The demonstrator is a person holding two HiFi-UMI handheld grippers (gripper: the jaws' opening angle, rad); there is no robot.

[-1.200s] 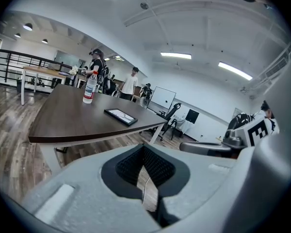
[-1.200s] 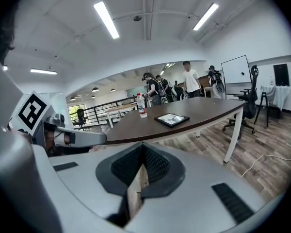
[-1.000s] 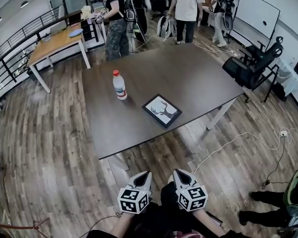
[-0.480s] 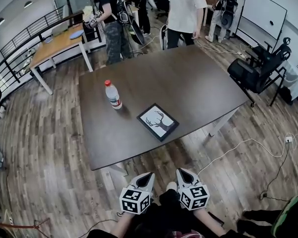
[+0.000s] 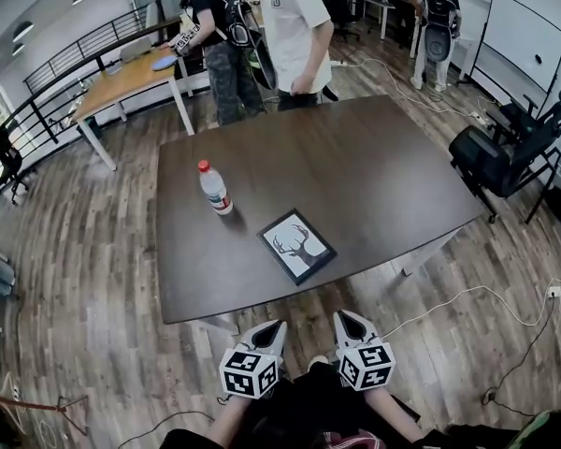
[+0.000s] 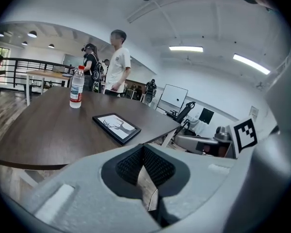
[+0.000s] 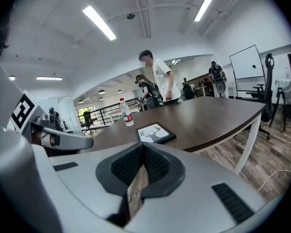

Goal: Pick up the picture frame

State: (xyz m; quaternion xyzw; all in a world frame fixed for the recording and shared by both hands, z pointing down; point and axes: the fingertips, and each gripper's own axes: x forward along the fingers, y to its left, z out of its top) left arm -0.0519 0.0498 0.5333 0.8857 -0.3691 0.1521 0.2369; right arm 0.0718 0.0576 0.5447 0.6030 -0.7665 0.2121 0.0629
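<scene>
The picture frame (image 5: 297,245), black-edged with a deer drawing, lies flat near the front edge of the dark brown table (image 5: 383,176). It also shows in the left gripper view (image 6: 116,127) and the right gripper view (image 7: 155,133). My left gripper (image 5: 273,328) and right gripper (image 5: 344,318) are side by side over the wooden floor, short of the table's front edge and apart from the frame. Both point toward the table. In each gripper view the jaws meet at their tips, left gripper (image 6: 143,149) and right gripper (image 7: 143,149), with nothing between them.
A water bottle (image 5: 215,188) with a red cap stands on the table left of the frame. A person in a white shirt (image 5: 293,26) stands at the table's far edge, with others behind. A black office chair (image 5: 496,157) is at the right, and a cable (image 5: 467,297) lies on the floor.
The table and the frame have come nearer as both grippers moved forward together. The person in white has walked up to the table's far edge. Both grippers stayed shut.
</scene>
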